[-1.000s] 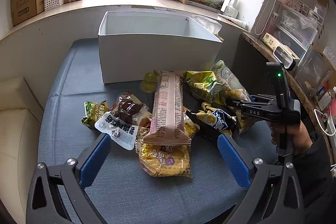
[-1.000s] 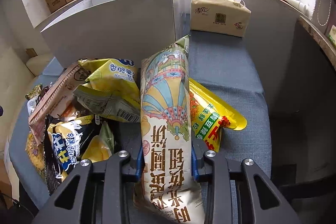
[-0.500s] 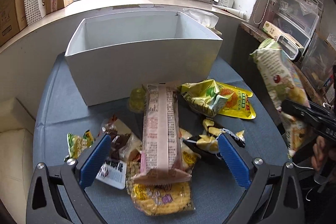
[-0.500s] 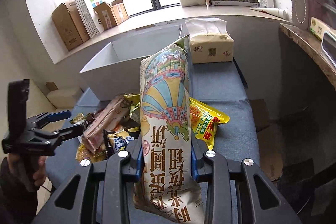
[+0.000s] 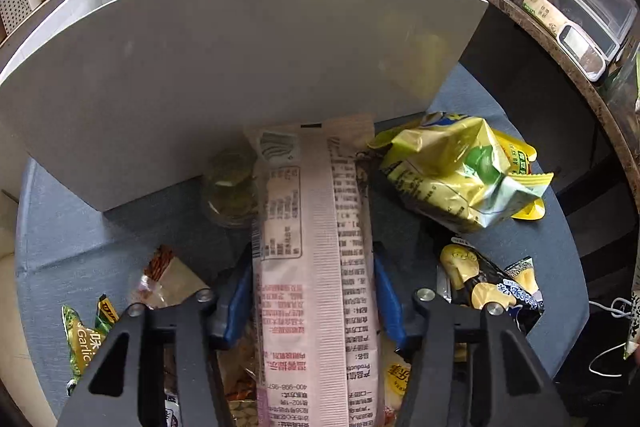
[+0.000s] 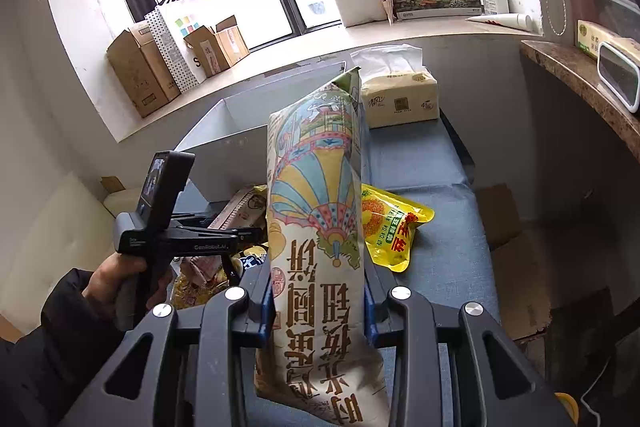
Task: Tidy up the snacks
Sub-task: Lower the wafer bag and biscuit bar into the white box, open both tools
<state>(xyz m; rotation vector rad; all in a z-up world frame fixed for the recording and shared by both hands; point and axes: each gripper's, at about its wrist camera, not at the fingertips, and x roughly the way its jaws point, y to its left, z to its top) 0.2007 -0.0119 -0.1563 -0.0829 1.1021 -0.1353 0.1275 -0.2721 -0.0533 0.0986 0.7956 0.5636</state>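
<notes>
A long pink snack packet (image 5: 312, 207) lies on the pile, its far end against the white box (image 5: 240, 67). My left gripper (image 5: 314, 291) straddles it, and its jaws are closing, with the blue pads (image 5: 240, 299) against both long sides. In the right wrist view my right gripper (image 6: 318, 291) is shut on a tall cream biscuit bag (image 6: 316, 187) with a balloon print, held upright above the blue table (image 6: 440, 267). A hand (image 6: 116, 279) holds the left gripper's handle at the left of that view. The white box (image 6: 224, 143) shows behind the bag.
Right of the pink packet lie a crumpled yellow chip bag (image 5: 460, 171) and a black-and-yellow packet (image 5: 488, 287). A jelly cup (image 5: 232, 187) and a green garlic packet (image 5: 84, 335) are on the left. A yellow pouch (image 6: 392, 227), a tissue pack (image 6: 400, 99) and sill cartons (image 6: 140, 75) show beyond.
My left gripper came forward and down over the pink packet, and its jaws went from wide apart to against the packet. My right gripper lifted the biscuit bag clear of the pile.
</notes>
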